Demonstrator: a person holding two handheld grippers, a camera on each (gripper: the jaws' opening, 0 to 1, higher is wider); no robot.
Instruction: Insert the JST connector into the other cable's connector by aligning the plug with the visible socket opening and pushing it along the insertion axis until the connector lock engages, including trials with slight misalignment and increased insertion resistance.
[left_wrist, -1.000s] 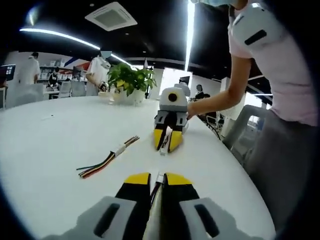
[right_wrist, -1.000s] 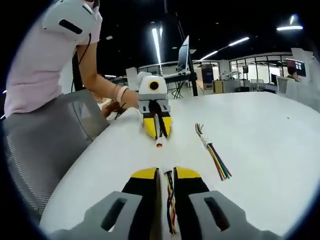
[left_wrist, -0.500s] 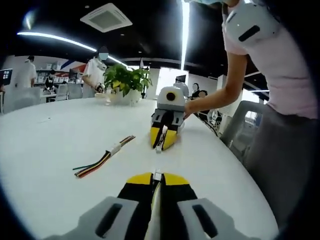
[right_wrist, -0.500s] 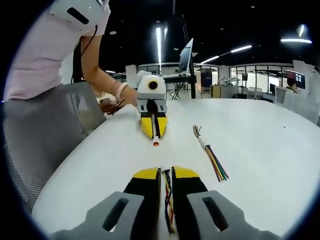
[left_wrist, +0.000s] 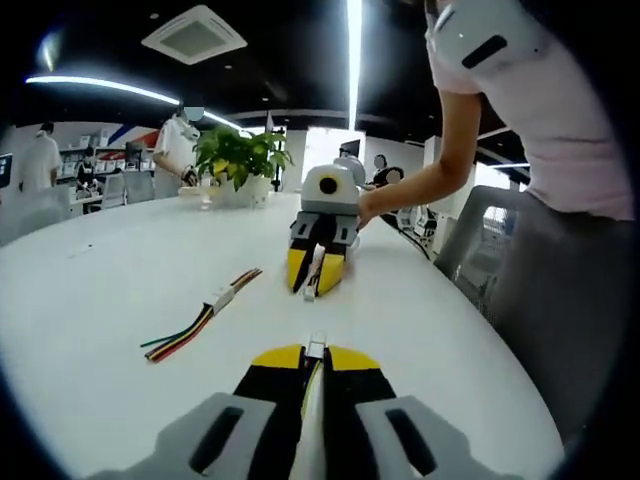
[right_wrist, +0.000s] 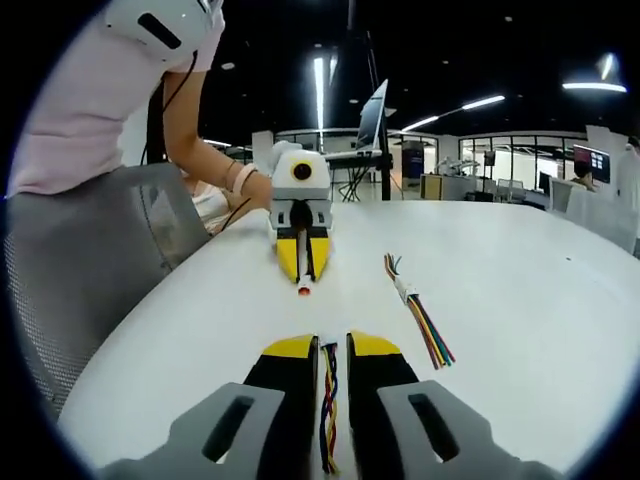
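In the left gripper view my left gripper (left_wrist: 315, 352) is shut on a white connector (left_wrist: 316, 348) that pokes out between the yellow tips. Facing it across the white table (left_wrist: 100, 270), my right gripper (left_wrist: 314, 283) holds a cable end. In the right gripper view my right gripper (right_wrist: 332, 346) is shut on a cable of coloured wires (right_wrist: 328, 400). Opposite it, the left gripper (right_wrist: 302, 270) shows a white, red-tipped connector (right_wrist: 303, 290) at its tips. There is open table between the two grippers. A third, loose cable (left_wrist: 197, 321) (right_wrist: 417, 318) lies flat on the table beside them.
A person in a pink shirt (left_wrist: 530, 100) stands at the table's curved edge, a hand (right_wrist: 252, 187) behind the left gripper. A grey chair (right_wrist: 90, 270) stands beside the table. A potted plant (left_wrist: 240, 160) sits at the far side. Other people stand in the background.
Both views have shifted a little with the hands. The grippers still face each other, each holding its cable, and the loose cable lies where it did.
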